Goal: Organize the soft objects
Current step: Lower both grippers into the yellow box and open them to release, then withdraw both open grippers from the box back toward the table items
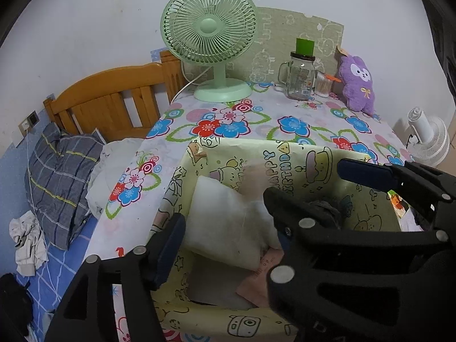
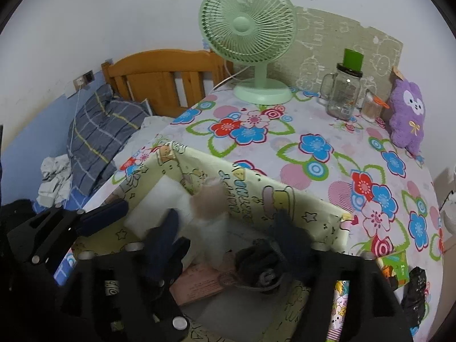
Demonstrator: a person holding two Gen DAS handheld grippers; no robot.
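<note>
Our left gripper (image 1: 225, 213) spread apart over the yellow cartoon box (image 1: 356, 199), white cushion (image 1: 225, 222) lying inside it beneath the fingers, our right gripper (image 2: 228, 222) likewise apart above dark rolled socks (image 2: 262, 268), purple plush toy (image 2: 406, 116) upright far right on the floral tablecloth (image 2: 313, 148)

Both views are lit evenly by soft, diffuse indoor light; no hard shadows are cast on the flowered tablecloth (image 1: 299, 114), and its colours are rendered flat. Strong fisheye bending is seen toward every edge, with black vignetting at the 10 and 2 o'clock corners. A pale translucent smear (image 2: 209, 202) is left by motion blur inside the yellow box (image 2: 285, 196). Small glints are shown on the glass jar (image 2: 343, 97).
</note>
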